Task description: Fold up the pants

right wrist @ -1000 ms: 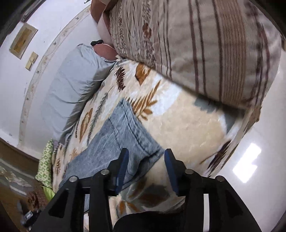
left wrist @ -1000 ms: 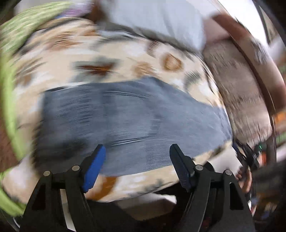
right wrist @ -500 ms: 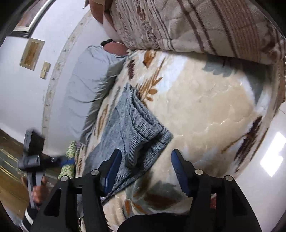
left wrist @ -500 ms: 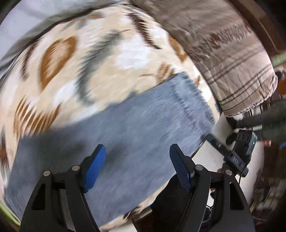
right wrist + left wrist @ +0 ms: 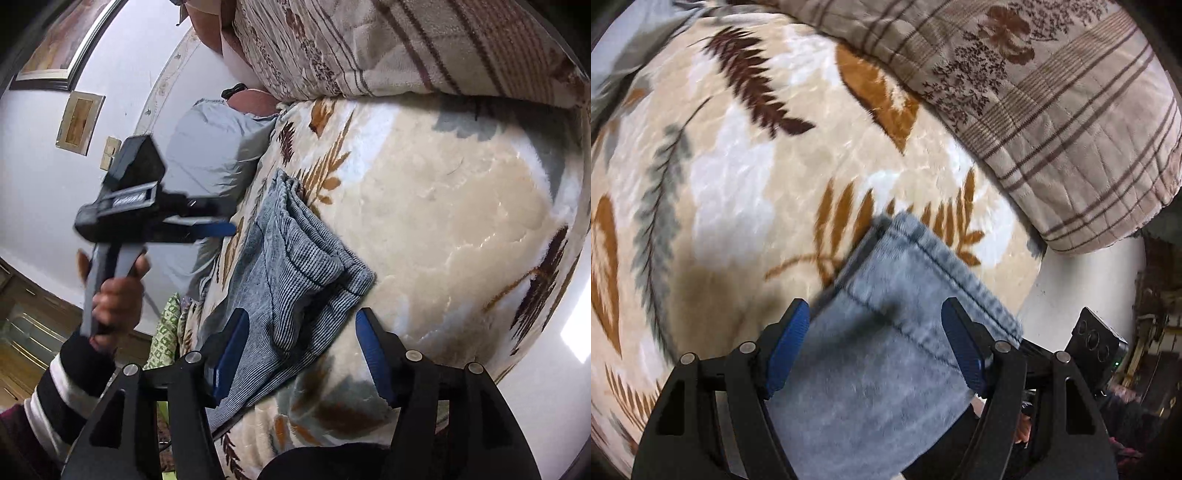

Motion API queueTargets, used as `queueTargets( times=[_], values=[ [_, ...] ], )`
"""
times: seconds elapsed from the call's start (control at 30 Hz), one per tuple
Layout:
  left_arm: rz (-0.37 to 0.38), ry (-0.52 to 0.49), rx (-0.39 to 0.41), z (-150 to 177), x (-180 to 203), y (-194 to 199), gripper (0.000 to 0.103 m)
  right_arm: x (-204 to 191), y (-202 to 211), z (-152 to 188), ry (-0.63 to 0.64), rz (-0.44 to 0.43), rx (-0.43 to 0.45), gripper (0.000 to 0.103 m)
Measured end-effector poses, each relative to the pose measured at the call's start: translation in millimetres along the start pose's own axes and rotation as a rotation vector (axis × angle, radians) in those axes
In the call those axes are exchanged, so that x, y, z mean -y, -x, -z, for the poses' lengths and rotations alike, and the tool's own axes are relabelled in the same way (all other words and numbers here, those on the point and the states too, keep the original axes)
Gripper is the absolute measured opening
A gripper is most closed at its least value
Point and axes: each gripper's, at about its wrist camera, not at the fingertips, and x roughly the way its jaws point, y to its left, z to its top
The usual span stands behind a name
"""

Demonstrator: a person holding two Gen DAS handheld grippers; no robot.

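Observation:
Grey-blue denim pants lie folded in layers on a leaf-patterned blanket; they also show in the right wrist view. My left gripper is open and empty, hovering over the pants' hemmed end. It also shows in the right wrist view, held in a hand above the far side of the pants. My right gripper is open and empty just above the near edge of the pants.
A striped brown quilt is piled at the far side of the bed. A grey pillow lies by the white wall. The bed edge and white floor are to the right.
My left gripper has swept along the pants to their hemmed end. My right gripper has opened wider and pulled back a little; the pants end now lies folded over itself.

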Motion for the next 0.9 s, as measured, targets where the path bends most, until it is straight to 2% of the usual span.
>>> queueTargets(
  times=[0.1, 0.43, 0.5, 0.57, 0.7, 0.8, 0.9],
  values=[
    [-0.003, -0.050, -0.033, -11, -1, -11, 0.074, 2, -1, 0, -0.014, -0.012, -0.006, 0.063],
    [0.095, -0.188, -0.105, -26, 1, -42, 0.074, 3, -16, 2, -0.044, -0.092, -0.005, 0.063],
    [0.120, -0.226, -0.114, -25, 5, -47, 0.075, 9, -17, 0, -0.081, -0.132, -0.001, 0.063],
    [0.130, -0.275, -0.112, -23, 17, -56, 0.083, 12, -19, -2, -0.101, -0.160, 0.001, 0.063],
    [0.159, -0.388, -0.121, -14, 40, -63, 0.084, 12, -22, -5, -0.099, -0.198, 0.007, 0.063],
    [0.154, -0.453, -0.119, -8, 50, -68, 0.086, 14, -22, -8, -0.099, -0.247, 0.000, 0.062],
    [0.181, -0.474, -0.114, -8, 54, -68, 0.086, 18, -22, -10, -0.109, -0.292, -0.002, 0.055]
  ],
)
